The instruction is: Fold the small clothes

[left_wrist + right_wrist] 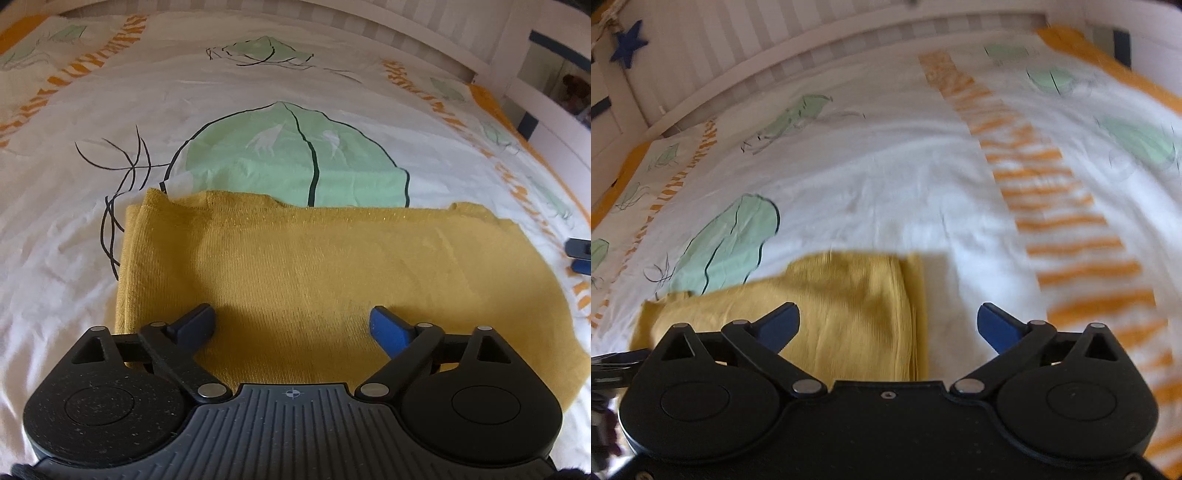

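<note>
A mustard-yellow knit garment [314,266] lies folded into a wide band on the bed. My left gripper [291,325] is open and empty, hovering over the garment's near edge, its blue fingers apart above the cloth. In the right wrist view the garment [842,306] shows its right end with stacked folded edges. My right gripper [888,325] is open and empty; its left finger [779,325] is over the cloth and its right finger over bare sheet. The right gripper's blue fingertips [580,254] show at the right edge of the left wrist view.
The bed cover [258,92] is white with green leaf prints [295,158] and orange patterned stripes [1052,206]. A white slatted bed rail [798,55] runs along the far side. A blue star [629,42] hangs at upper left. White furniture [546,92] stands to the right.
</note>
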The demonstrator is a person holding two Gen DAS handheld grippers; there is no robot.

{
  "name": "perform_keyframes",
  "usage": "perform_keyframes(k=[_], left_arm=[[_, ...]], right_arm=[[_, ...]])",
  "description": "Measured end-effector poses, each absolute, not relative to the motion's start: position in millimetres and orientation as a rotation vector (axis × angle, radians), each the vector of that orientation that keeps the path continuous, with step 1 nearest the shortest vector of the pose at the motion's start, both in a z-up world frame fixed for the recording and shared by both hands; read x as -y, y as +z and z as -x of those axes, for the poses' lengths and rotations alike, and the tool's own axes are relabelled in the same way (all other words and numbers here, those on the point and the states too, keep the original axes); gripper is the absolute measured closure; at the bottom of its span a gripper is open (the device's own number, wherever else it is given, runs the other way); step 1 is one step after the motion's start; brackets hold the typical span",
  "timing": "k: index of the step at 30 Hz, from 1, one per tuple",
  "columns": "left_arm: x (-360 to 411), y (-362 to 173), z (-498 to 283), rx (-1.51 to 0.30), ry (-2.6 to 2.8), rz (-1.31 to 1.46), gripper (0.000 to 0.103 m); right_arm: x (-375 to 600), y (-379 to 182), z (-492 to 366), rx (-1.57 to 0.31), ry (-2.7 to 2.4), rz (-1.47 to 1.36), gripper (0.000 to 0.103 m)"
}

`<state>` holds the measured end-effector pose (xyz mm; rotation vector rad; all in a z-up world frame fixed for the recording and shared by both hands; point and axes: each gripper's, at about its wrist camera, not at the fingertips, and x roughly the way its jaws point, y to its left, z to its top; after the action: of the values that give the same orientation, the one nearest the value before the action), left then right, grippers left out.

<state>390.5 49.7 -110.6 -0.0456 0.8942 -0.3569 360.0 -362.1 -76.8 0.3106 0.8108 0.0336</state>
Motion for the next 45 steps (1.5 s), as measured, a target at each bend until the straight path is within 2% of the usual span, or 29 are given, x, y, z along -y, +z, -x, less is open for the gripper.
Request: perform_keyframes(k=[5, 12, 19, 21, 25, 29, 34, 42, 45], left_arm=[[-43, -112, -388, -0.902, -0.349, 0.009, 0.001], [-33, -113, -385, -0.909, -0.316, -0.041, 0.001], [-29, -109, -383, -0.955, -0.282, -0.039, 0.001], [-27, -107, -381, -0.966, -0.285, -0.057, 0.002], [-30, -91, -375, -0.969, -0.27, 0.009, 0.014], [-25, -65, -369, -0.94, -0.248, 0.122, 0.014], [6, -51, -384, -0.937, -0.158, 0.078, 0.014], [40, -94, -410, -1.073, -0.071, 0.072, 0.013], [51, -104, -409, -1.042, -0.053, -0.007, 0.007]], right_arm=[[365, -86, -343, -0.888, -0.016, -0.355, 0.0], [369, -109, -327, -0.978, -0.02, -0.472, 0.0], [367, -118, -324, -0.971, 0.026, -0.464, 0.0], [367, -118, -324, -0.971, 0.033, -0.465, 0.0], [373, -119, -324, -0.965, 0.047, -0.51, 0.0], [381, -120, -326, -0.975, 0.065, -0.564, 0.0], [383, -120, -326, -0.975, 0.078, -0.584, 0.0], [387, -120, -326, -0.982, 0.097, -0.599, 0.0], [391, -121, -327, -0.983, 0.104, -0.629, 0.0]])
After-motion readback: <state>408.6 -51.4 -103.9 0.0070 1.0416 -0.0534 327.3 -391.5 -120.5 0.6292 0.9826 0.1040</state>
